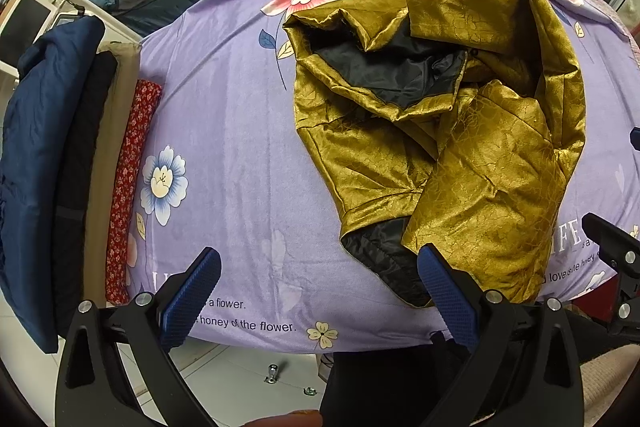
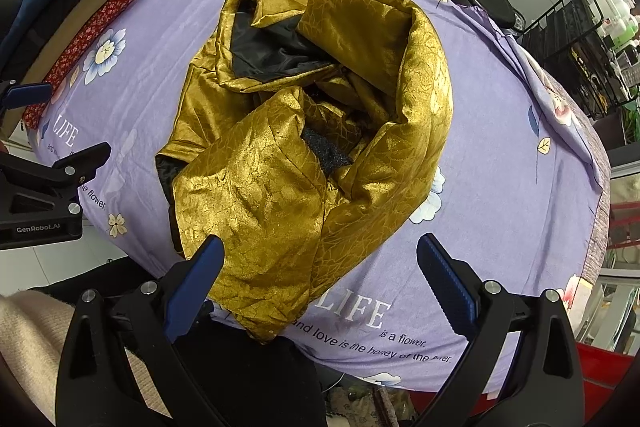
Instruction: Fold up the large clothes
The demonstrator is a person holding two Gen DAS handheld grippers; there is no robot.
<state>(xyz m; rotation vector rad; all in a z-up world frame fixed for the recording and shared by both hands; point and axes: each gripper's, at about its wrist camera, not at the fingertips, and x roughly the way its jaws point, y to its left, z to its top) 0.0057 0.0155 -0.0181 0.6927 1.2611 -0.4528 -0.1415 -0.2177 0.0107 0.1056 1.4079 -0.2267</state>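
A crumpled, glossy gold jacket [image 2: 304,131] with black quilted lining lay heaped on the bench's lilac flowered sheet [image 1: 224,115]. The left hand-held gripper [image 1: 320,303] and right hand-held gripper [image 2: 320,287] hovered at the near edge, ribbed blue pads [image 2: 448,287] spread wide, holding nothing.

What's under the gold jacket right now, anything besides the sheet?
The gold jacket lies crumpled on the purple floral sheet. Its black lining shows where it gapes open. Whatever sits beneath the bunched folds is covered and cannot be seen.
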